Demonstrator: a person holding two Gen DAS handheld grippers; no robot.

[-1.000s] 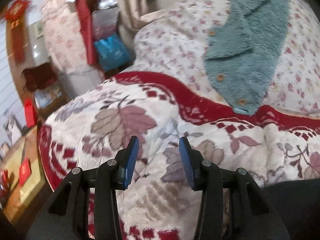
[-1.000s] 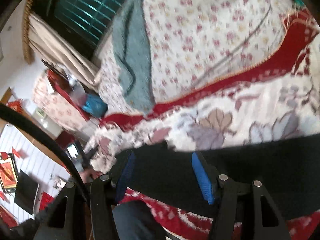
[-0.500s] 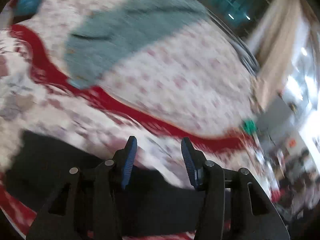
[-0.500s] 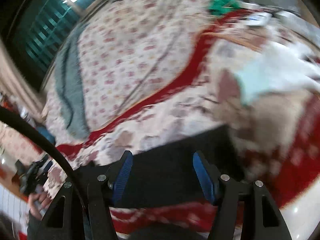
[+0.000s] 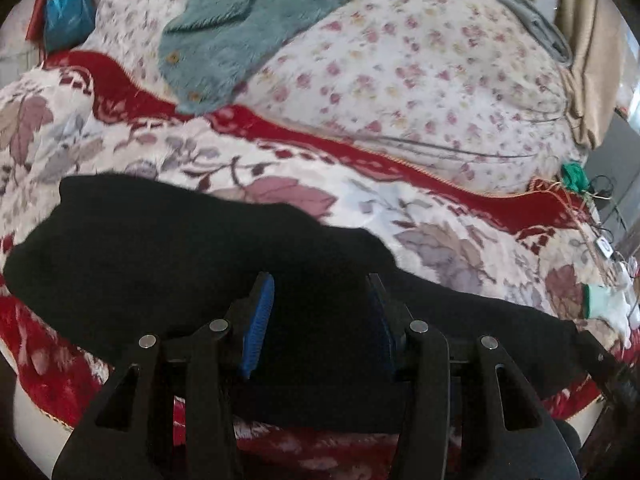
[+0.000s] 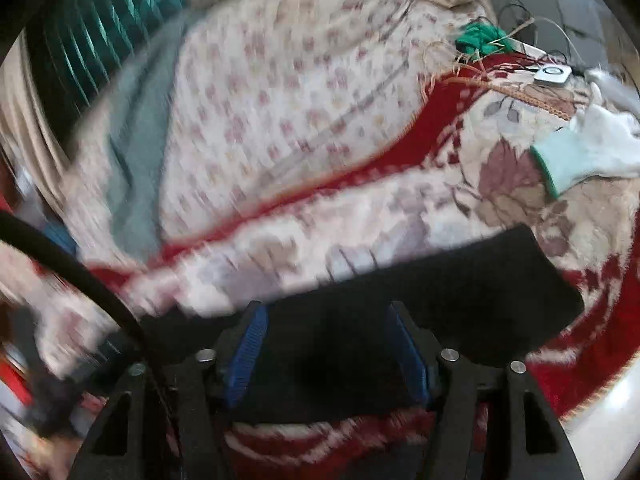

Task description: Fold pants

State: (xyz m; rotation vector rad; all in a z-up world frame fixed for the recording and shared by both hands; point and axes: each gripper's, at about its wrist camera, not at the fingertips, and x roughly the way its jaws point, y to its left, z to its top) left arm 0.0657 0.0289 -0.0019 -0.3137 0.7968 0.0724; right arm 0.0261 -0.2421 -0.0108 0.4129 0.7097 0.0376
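The black pants [image 5: 192,248] lie stretched in a long band across the near edge of the bed, on the red-and-cream floral blanket [image 5: 420,216]. The left gripper [image 5: 320,312] hangs over their middle with its jaws apart and nothing pinched; the right gripper [image 6: 326,344] is likewise spread above the pants, nearer their squared end, holding nothing.

The likely trouble: the cloth is dark and featureless, so an edge or seam is hard to pick out, and a pinch could catch only 1 layer — or snag the plush blanket beneath along with it.

Beyond the pants, past the blanket's red border, lies a flowered sheet [image 5: 400,60] with a teal fleece garment [image 5: 240,32] on it. A white glove [image 6: 592,148] rests beyond the pants' squared end — curtains [image 5: 588,40] hang behind the bed.
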